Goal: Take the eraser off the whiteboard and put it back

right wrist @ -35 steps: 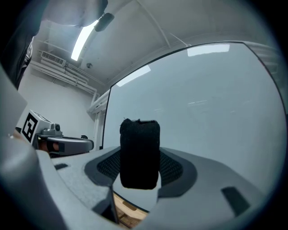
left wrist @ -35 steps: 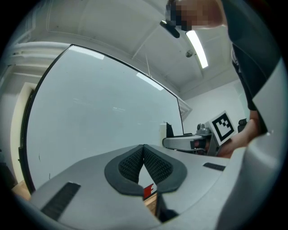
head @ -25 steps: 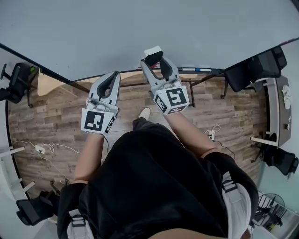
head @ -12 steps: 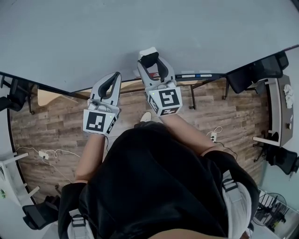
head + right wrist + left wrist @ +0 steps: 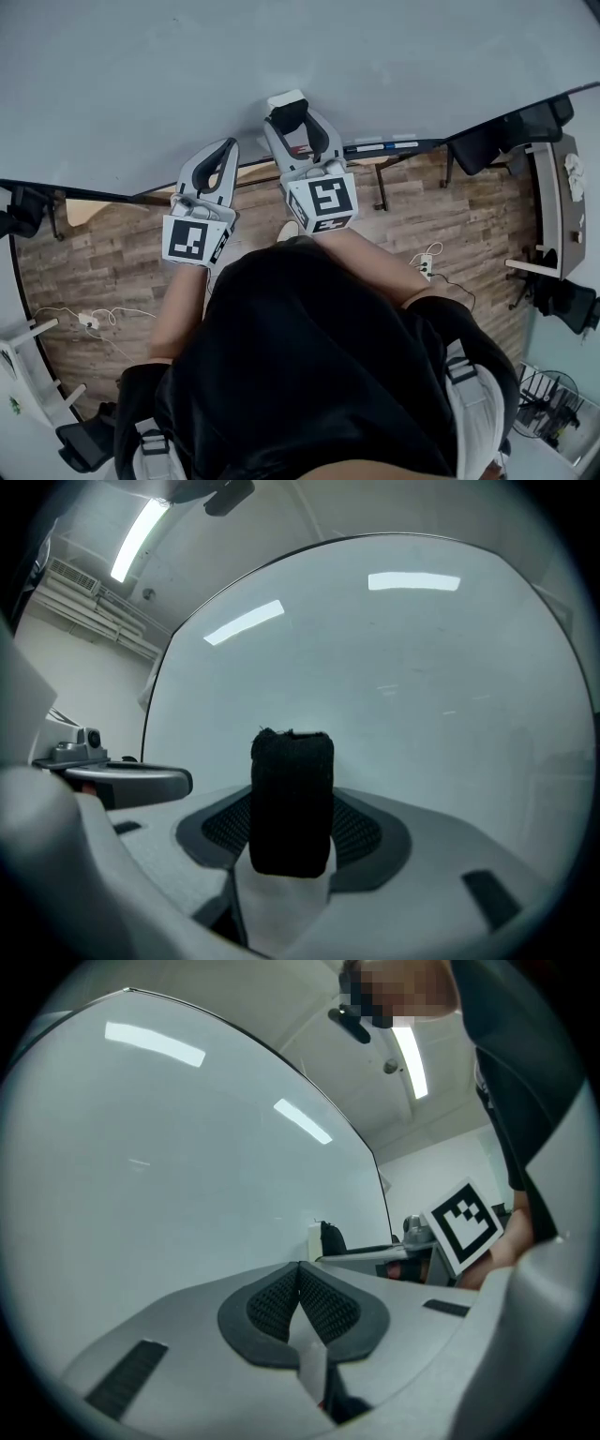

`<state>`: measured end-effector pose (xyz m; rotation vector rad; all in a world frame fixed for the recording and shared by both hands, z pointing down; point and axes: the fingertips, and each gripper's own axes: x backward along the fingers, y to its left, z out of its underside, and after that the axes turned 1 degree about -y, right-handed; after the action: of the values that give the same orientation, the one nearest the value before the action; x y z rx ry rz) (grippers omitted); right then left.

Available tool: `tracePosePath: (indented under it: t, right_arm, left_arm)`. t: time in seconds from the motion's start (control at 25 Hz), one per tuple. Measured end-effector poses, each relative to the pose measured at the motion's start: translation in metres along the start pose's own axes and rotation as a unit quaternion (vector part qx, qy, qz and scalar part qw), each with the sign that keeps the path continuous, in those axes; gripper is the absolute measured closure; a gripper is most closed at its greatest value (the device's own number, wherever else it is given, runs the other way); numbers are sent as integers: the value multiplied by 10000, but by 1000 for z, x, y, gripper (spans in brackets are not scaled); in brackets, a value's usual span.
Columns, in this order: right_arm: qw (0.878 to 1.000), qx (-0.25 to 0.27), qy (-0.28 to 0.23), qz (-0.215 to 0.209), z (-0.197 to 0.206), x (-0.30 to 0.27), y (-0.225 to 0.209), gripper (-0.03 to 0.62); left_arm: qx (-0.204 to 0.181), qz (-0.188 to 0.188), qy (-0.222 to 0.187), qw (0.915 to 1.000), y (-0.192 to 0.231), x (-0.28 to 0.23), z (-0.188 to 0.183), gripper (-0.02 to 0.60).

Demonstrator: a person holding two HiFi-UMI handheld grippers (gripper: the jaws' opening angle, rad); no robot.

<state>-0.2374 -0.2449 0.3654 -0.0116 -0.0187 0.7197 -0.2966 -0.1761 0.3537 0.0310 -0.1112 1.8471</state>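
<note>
Black felt of the eraser stands upright between the jaws of the right gripper, pinched on both sides (head view shows a white part at its far end). Whiteboard straight ahead of the claw; contact unclear. Left gripper alongside, jaws pressed together, nothing between them
</note>
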Motion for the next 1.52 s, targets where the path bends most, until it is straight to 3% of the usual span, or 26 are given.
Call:
tracePosePath:
  t: [0.48, 0.92, 1.24, 1.44, 1.52]
  right_arm:
    - [9991, 27, 57, 428, 1, -3, -1, 365]
    - [9959, 154, 68, 892, 1, 1, 0, 320]
    - [9980, 196, 79, 593, -5, 23, 7, 304]
    - [10000, 83, -28, 40, -8, 43, 25, 304]
    - [9999, 123, -28, 7, -6, 52, 28, 304]
  left_arm:
    - [17, 371, 96, 9993, -1, -3, 9, 586]
    - [77, 536, 74, 9985, 3, 26, 9, 586]
    - [132, 726, -31, 9973, -6, 36, 2, 586]
    - [175, 855, -62, 9962, -13, 43, 1, 586]
    - [184, 903, -49, 9957, -16, 48, 2, 586]
